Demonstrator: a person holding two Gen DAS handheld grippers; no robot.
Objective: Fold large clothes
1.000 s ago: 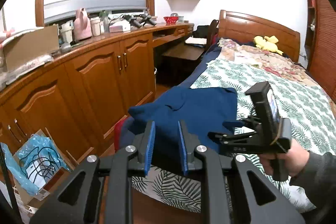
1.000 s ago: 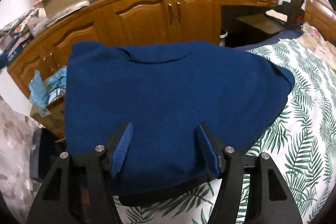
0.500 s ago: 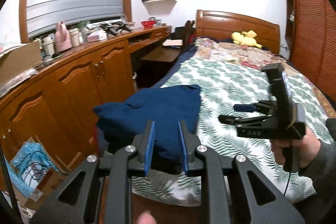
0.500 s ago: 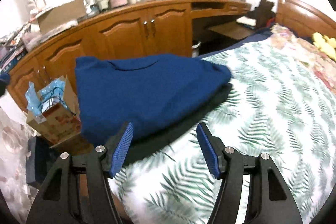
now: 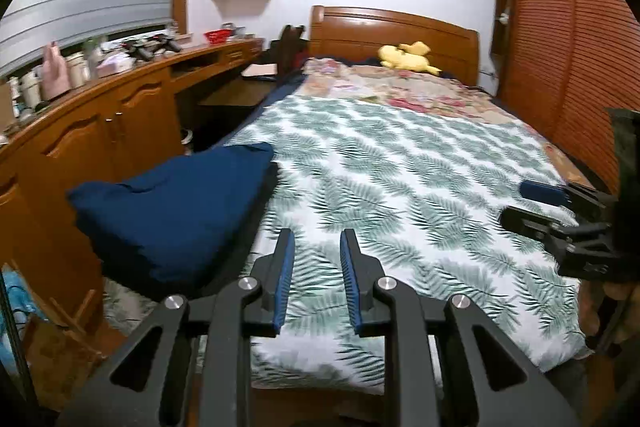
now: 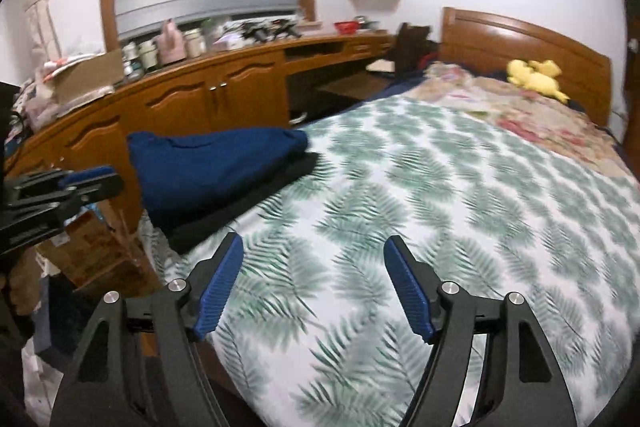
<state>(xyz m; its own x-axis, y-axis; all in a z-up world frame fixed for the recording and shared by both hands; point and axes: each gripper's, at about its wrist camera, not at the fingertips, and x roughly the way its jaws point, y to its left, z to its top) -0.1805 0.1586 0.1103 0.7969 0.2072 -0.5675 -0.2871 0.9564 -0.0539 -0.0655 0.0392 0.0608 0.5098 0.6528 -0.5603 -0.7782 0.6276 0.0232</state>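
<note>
Blue-padded jaws of the left gripper (image 5: 316,279) stand narrow with nothing between them; the right gripper (image 6: 316,291) has just been opening its jaws, now wide and empty. Beyond and left of both sets of jaws, the folded blue garment (image 5: 176,211) lies on a dark one (image 6: 244,199) at the bed (image 5: 400,163) edge. Judging the stack finished, fetch the next garment without brushing it

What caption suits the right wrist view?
Right gripper open over leaf-print bedspread, folded blue garment at bed's edge.
</note>
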